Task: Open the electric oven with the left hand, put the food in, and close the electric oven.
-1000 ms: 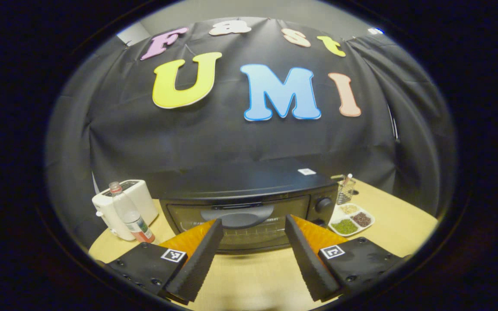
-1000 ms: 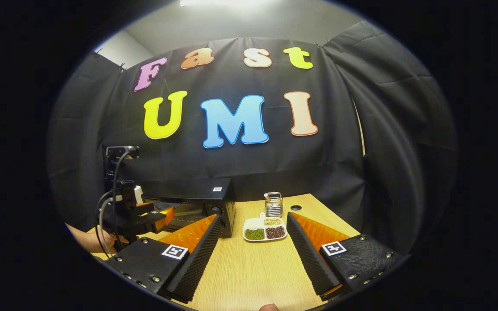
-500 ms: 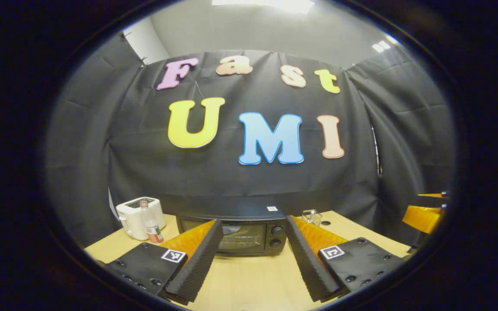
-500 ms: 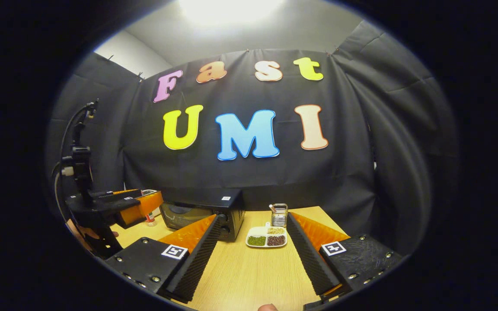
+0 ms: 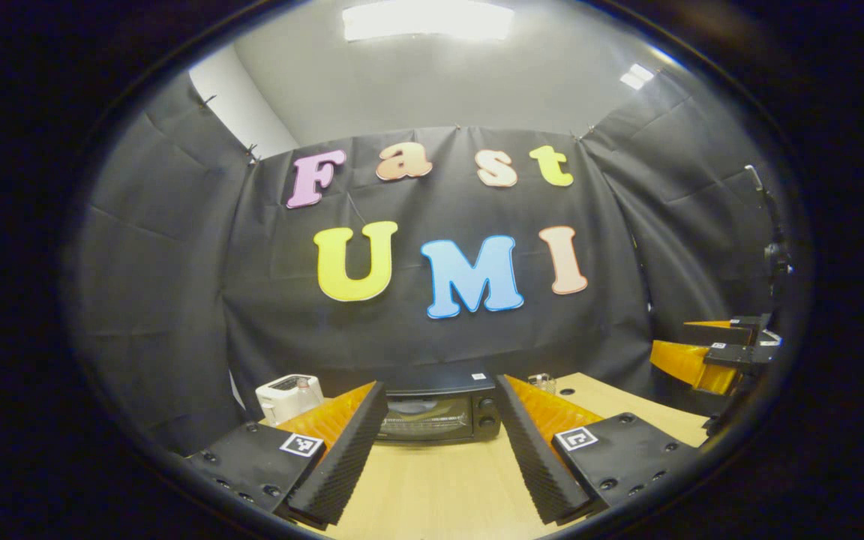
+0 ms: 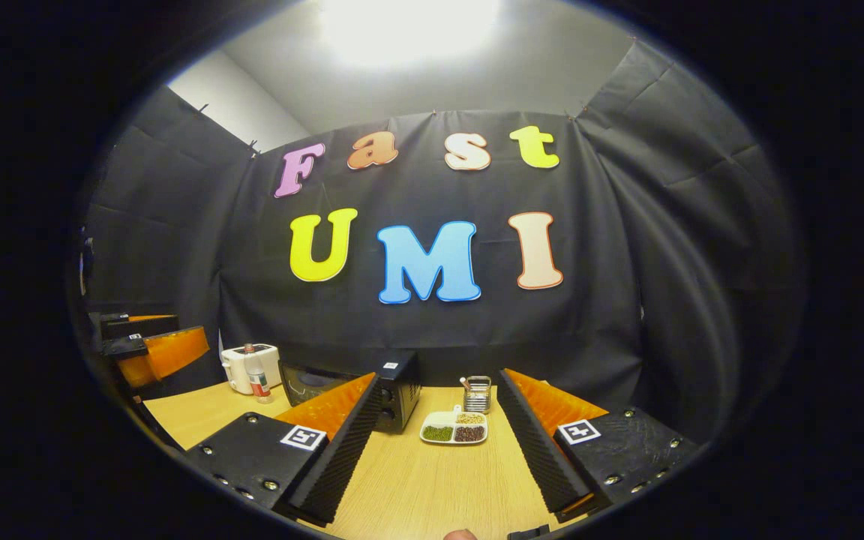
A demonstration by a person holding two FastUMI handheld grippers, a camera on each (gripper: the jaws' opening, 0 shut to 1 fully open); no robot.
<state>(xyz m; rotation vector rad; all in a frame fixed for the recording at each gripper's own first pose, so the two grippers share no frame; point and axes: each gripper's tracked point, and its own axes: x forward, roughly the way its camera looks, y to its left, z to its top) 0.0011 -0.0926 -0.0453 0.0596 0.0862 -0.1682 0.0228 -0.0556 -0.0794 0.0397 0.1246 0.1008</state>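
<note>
- Wooden tabletop (image 5: 439,487) carries a toaster (image 5: 288,393) at far left, with a bottle (image 6: 256,379) just beside it.
- Left tool (image 5: 439,457) gapes wide, empty; approach the closed oven (image 5: 436,409) squarely, fingers around its door handle.
- Food tray (image 6: 453,427) lies right of the oven, bare wood in front.
- Right tool (image 6: 439,457) is wide open, empty, clear of edges.

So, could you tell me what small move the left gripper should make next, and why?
Probably advance the left gripper toward the oven door. The oven looks shut, the gripper is open and empty, well short of it, and the divided dish of food sits on the table.
</note>
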